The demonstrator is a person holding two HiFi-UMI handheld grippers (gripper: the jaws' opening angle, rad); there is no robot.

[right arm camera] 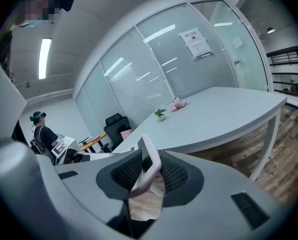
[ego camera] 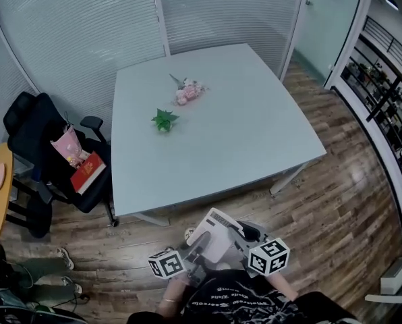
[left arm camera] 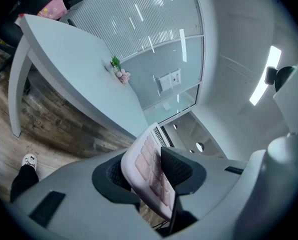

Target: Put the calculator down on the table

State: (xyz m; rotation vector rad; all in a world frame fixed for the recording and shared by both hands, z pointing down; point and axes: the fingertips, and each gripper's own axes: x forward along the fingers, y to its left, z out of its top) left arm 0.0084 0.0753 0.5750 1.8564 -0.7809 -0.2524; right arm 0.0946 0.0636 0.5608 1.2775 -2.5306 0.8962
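Calculator (ego camera: pixel 213 238) nearest us, pinched by left claw (left arm camera: pixel 151 176) and right claw (right arm camera: pixel 151 173) over wood floor (ego camera: pixel 322 214), not yet on pale surface (ego camera: pixel 241 140); we see plant (ego camera: pixel 164 120), pink flowers (ego camera: pixel 186 94) there, glass walls (ego camera: pixel 73 32) around.

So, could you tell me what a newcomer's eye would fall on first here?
The pale calculator, clamped by the left tongs and the right tongs, low in the head view over the wood floor. Beyond it, the big grey table bears a small green plant and pink flowers.
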